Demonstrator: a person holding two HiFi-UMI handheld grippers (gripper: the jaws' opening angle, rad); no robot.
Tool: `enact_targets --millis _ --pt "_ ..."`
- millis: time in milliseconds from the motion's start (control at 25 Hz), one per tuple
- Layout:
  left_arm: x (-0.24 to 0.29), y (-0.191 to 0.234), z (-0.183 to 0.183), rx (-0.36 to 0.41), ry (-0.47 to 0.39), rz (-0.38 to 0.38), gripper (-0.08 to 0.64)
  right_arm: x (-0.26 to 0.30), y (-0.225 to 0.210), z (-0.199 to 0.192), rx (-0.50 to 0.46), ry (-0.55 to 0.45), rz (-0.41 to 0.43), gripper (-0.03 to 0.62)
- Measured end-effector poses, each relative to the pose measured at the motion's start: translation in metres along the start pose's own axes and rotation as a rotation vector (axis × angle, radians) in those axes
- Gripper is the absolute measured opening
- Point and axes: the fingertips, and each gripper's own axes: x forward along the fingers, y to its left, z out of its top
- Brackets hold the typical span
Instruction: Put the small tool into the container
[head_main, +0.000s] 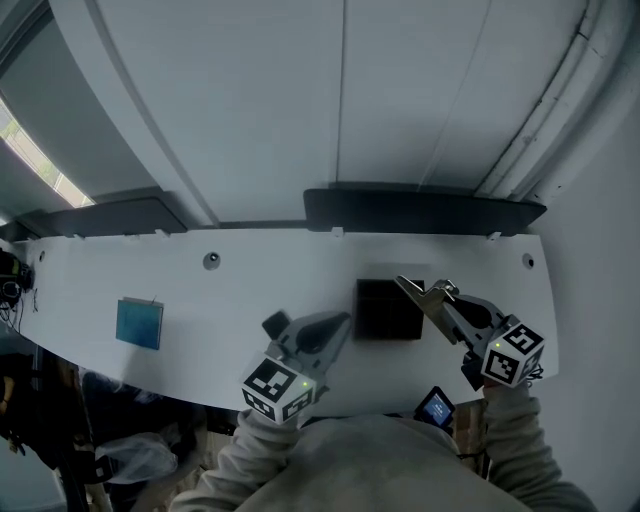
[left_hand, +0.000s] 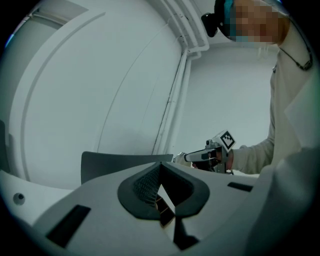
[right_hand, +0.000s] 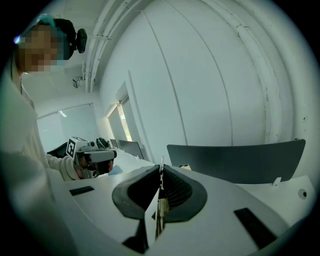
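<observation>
A black box-shaped container (head_main: 388, 310) sits on the white table (head_main: 200, 310), near its front edge. My right gripper (head_main: 407, 286) hangs over the container's far right corner, shut on the small tool (right_hand: 161, 172), a thin pale strip standing up between the pads. The left gripper view shows that gripper from the side with something pale at its tip (left_hand: 180, 158). My left gripper (head_main: 341, 323) points at the container's left side from just beside it, and its pads meet at the tips (left_hand: 160, 166) with nothing seen between them. Both gripper views hide the container under the jaws.
A blue square object (head_main: 139, 323) lies at the left of the table. Two dark panels (head_main: 425, 210) (head_main: 110, 215) stand along the far edge against the white wall. A small screen device (head_main: 436, 407) shows below the front edge, by my right sleeve.
</observation>
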Motion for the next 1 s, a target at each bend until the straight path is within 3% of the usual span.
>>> enact_targets --millis 200,520,1000 --pt "-0.002 -0.009 -0.017 0.03 0.068 -0.023 0.002 0.014 -0.014 -0.014 -0.003 0.056 -0.018 0.04" --pt "-0.017 -0.01 -0.024 0.025 0.086 -0.015 0.002 0.046 -0.025 -0.031 -0.028 0.1 0.029 0.04" --pt "-0.047 0.006 -0.036 -0.02 0.095 0.068 0.002 0.096 -0.04 -0.058 -0.306 0.232 0.172 0.04"
